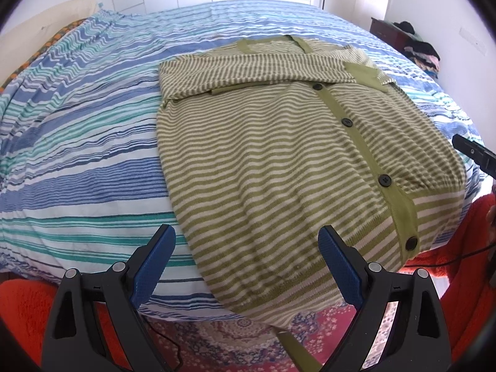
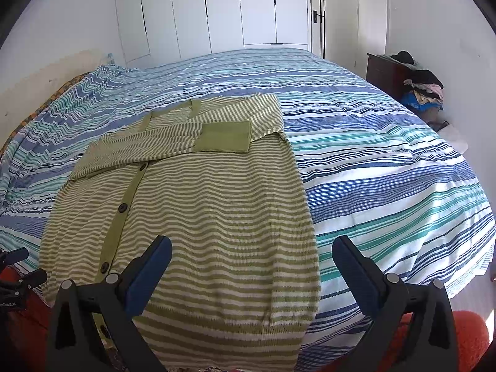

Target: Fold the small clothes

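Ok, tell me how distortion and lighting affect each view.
Left wrist view: fisheye bulges the bed, dark corners, the cardigan evenly daylit and sharp. Right wrist view: same barrel bulge bending the wardrobe doors, soft daylight, no harsh glare.

Home bedroom: striped bedspread (image 2: 372, 142) on bed, white wardrobe doors (image 2: 223, 9), clothes pile (image 2: 421, 86).
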{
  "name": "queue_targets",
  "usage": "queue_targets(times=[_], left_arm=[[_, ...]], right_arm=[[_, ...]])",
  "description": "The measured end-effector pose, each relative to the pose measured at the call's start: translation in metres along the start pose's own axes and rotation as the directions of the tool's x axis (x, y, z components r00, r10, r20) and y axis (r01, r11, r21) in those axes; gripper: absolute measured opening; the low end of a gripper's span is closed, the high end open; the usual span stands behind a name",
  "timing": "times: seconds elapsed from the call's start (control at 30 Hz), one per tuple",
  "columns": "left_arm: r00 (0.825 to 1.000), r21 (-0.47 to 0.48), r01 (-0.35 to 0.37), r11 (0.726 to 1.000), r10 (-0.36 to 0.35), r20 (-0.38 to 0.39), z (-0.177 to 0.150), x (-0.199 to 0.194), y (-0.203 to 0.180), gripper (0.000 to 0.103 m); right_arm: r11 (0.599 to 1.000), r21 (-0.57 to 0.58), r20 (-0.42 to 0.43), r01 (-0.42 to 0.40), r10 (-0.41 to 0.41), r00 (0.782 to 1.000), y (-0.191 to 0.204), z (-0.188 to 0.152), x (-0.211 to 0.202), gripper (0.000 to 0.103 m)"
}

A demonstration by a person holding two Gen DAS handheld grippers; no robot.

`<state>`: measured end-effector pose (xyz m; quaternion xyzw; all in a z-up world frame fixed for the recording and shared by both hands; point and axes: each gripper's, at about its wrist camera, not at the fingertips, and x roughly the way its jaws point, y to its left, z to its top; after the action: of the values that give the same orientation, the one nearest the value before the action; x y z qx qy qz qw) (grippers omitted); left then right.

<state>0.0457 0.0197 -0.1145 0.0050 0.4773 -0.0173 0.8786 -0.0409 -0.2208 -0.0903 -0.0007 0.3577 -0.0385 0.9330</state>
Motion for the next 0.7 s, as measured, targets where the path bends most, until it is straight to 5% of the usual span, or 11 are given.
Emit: queue_targets(times=[0.7], left_arm=[[1.0,-0.019,-0.024,1.0,0.024,-0.02,0.0002,0.0057,0.0109,0.094]], right_arm=[[1.0,-0.008,-0.005,0.0,0.0,1.0,0.0022,0.0001,0.0032,0.102]])
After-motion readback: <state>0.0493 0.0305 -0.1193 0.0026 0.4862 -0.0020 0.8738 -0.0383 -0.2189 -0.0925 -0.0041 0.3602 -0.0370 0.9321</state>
